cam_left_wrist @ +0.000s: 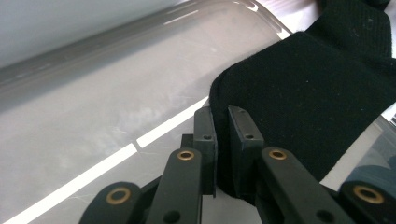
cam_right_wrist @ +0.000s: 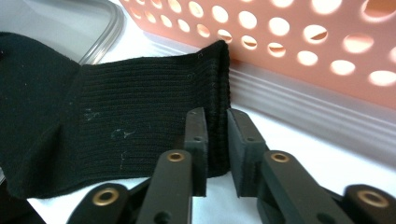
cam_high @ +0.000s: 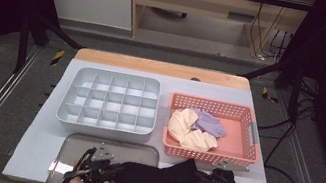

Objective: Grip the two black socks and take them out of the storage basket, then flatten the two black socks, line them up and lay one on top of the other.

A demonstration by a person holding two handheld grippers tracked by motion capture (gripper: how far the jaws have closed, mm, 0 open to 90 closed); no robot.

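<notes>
Black sock (cam_high: 161,176) stretched out flat along the bottom centre of the high view, toe end lying over the clear tray lid (cam_high: 90,145) at lower left, cuff end pointing up toward the pink basket (cam_high: 254,138) at right.

Left gripper (cam_high: 112,169) sitting at bottom left of the high view, nearly closed, pinching the toe edge of the sock. Same thing up close in the left gripper view: sock (cam_left_wrist: 303,93) filling the right half of the frame, edge of the fabric tucked into the narrow gap between the two black jaws of the left gripper (cam_left_wrist: 222,140), shiny tray lid (cam_left_wrist: 102,116) spread across the left.

Right gripper (cam_high: 200,177) at bottom right of the high view, also close to shut, clamped on the ribbed cuff. In the right gripper view, cuff edge caught right between the jaws of the right gripper (cam_right_wrist: 217,140), rest of the sock (cam_right_wrist: 116,116) running off to the left, pink basket wall (cam_right_wrist: 303,42) with its round holes across the upper right, very near the cuff.

Further up the high view: grey divided organizer (cam_high: 108,99) at centre left, and inside the basket a few loose socks, cream ones (cam_high: 187,129) and a lilac one (cam_high: 211,124).
</notes>
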